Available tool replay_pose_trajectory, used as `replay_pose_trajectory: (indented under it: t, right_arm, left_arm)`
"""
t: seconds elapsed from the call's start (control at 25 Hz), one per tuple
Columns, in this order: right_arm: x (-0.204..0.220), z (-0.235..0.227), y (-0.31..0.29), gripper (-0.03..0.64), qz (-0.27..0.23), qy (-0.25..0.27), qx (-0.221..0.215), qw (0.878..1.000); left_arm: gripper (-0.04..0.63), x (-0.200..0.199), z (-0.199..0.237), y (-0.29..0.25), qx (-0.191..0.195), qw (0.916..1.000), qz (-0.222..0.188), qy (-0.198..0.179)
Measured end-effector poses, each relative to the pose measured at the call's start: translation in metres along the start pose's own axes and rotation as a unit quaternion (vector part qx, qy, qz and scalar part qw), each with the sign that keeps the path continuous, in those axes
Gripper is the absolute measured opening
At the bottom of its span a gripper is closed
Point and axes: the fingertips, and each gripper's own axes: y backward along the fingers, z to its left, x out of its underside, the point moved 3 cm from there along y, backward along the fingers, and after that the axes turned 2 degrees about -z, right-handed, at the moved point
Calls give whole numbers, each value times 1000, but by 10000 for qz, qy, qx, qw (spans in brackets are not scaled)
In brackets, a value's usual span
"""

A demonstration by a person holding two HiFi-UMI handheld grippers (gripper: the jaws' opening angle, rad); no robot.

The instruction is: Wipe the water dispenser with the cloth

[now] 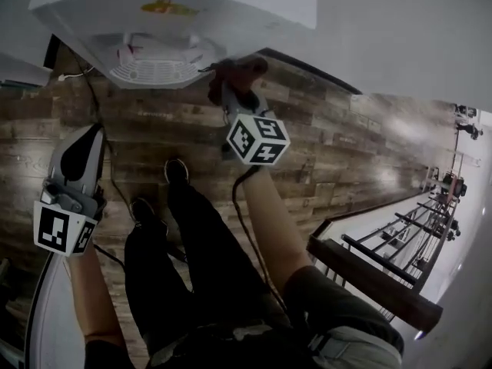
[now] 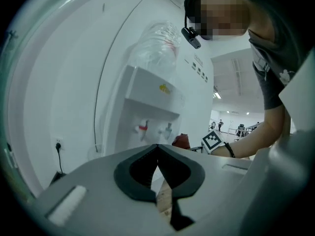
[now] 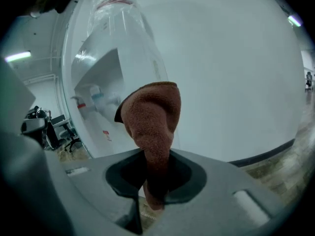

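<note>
The white water dispenser (image 1: pixel 184 14) stands at the top of the head view, its grey drip tray (image 1: pixel 154 69) facing down. Its taps and clear bottle (image 2: pixel 155 45) show in the left gripper view; the bottle (image 3: pixel 123 28) also appears in the right gripper view. My right gripper (image 1: pixel 231 91) is shut on a reddish-brown cloth (image 3: pixel 150 122), which is held up against the dispenser's right side next to the tray; the same cloth (image 1: pixel 234 71) shows in the head view. My left gripper (image 1: pixel 77 156) hangs low at the left, away from the dispenser, shut with nothing in it.
Wood-pattern floor (image 1: pixel 346 152) lies below. A black cable (image 1: pixel 104 137) runs from the dispenser down the wall to a socket (image 2: pixel 58 144). The person's legs and shoes (image 1: pixel 175 169) stand in front of the dispenser. Railings (image 1: pixel 400 244) lie at the right.
</note>
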Motion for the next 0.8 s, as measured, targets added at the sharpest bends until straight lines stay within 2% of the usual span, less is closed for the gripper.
replay_pose_trajectory:
  t: [0.16,0.36,0.8]
  right_arm:
    - [68,-7,-34,61,33,151,47,9999]
    - [138,-34,-76,61,-5,126,168,9998]
    - [283,-69,-154,61,266,413,162,9987]
  left_arm:
    - [18,84,21,-1,171,9996,204,-11]
    - [18,166,60,-12,185,9997,175,11]
    - [18,306,118,-57,597,9975,234,-283]
